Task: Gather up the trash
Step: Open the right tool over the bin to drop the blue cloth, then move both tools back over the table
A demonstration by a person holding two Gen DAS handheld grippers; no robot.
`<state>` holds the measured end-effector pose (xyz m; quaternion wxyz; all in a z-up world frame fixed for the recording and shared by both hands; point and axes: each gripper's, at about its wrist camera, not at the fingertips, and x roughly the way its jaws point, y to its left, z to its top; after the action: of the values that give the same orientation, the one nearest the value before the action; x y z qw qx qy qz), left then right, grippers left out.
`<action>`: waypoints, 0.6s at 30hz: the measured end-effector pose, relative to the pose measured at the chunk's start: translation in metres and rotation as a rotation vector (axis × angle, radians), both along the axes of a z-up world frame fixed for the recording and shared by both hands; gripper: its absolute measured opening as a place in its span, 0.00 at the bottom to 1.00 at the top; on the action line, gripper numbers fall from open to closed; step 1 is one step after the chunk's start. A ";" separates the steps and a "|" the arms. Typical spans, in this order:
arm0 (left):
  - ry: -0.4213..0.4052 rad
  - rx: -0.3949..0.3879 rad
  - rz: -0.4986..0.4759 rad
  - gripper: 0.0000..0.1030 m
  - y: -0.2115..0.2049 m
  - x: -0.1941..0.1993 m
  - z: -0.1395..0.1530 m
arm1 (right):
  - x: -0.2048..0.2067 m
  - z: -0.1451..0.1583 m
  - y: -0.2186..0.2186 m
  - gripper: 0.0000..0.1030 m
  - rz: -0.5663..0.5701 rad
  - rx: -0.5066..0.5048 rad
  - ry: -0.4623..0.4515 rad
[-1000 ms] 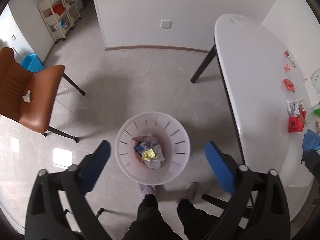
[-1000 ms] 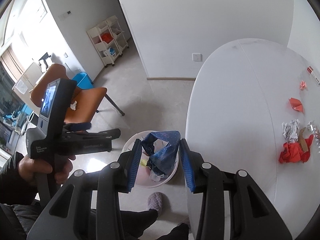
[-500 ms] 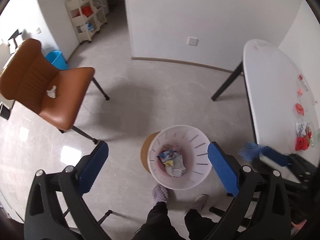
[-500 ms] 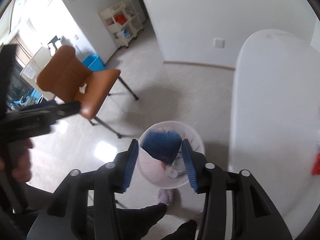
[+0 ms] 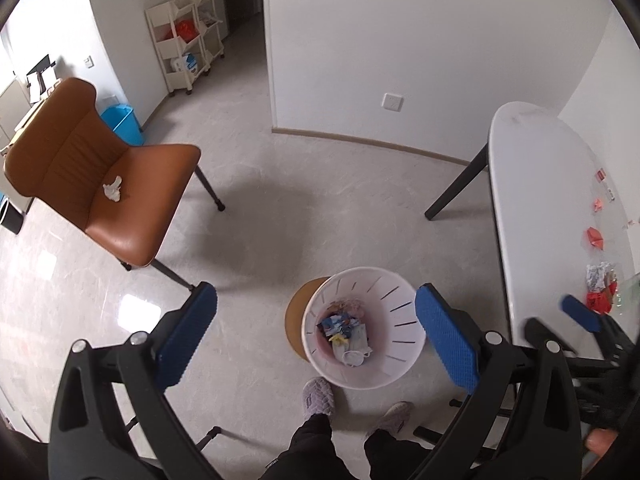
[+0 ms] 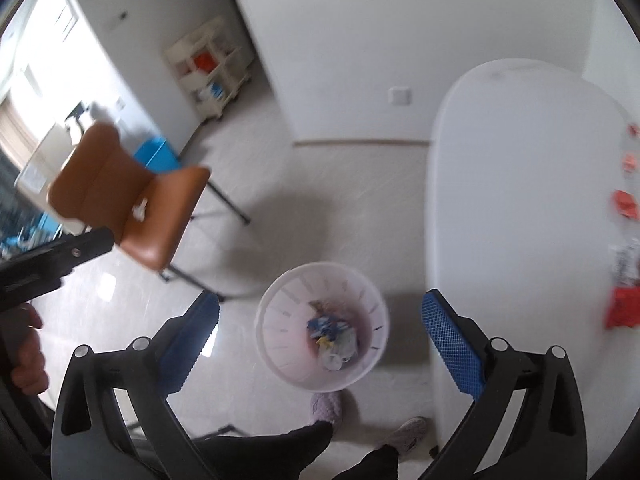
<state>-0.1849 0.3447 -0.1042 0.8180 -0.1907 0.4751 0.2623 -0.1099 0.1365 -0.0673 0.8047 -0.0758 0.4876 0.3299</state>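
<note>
A white slotted trash bin (image 5: 400, 312) stands on the floor, holding several wrappers including a blue wrapper (image 5: 340, 323); it also shows in the right wrist view (image 6: 280, 312). My left gripper (image 5: 316, 338) is open and empty, high above the bin. My right gripper (image 6: 320, 338) is open and empty above the bin, and shows at the right in the left wrist view (image 5: 580, 316). Red and silver trash (image 5: 600, 286) lies on the white table (image 5: 540, 184). A crumpled white tissue (image 5: 113, 189) lies on the brown chair (image 5: 132, 216).
A round wooden stool top (image 5: 298, 316) sits beside the bin. My slippered feet (image 5: 318, 398) stand just below it. A shelf cart (image 5: 188, 48) and a blue bin (image 5: 122, 124) stand at the far left. The table leg (image 5: 456, 184) slants nearby.
My right gripper opened and the blue wrapper it held dropped into the bin. Both grippers rose, so the bin looks smaller and the chair shifted toward the middle.
</note>
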 end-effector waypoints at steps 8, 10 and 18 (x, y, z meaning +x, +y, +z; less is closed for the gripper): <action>-0.040 0.008 -0.059 0.92 -0.031 0.018 0.012 | 0.007 0.035 -0.072 0.97 -0.137 0.013 -0.071; -0.042 0.003 -0.072 0.92 -0.039 0.023 0.013 | 0.010 0.036 -0.083 0.97 -0.152 0.006 -0.077; -0.033 -0.008 -0.167 0.92 -0.086 0.047 0.015 | 0.013 0.032 -0.126 0.97 -0.217 0.010 -0.069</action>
<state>-0.1376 0.2588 -0.0893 0.8440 -0.1579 0.4769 0.1879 -0.0967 0.0105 -0.0351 0.8525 -0.0301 0.4632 0.2403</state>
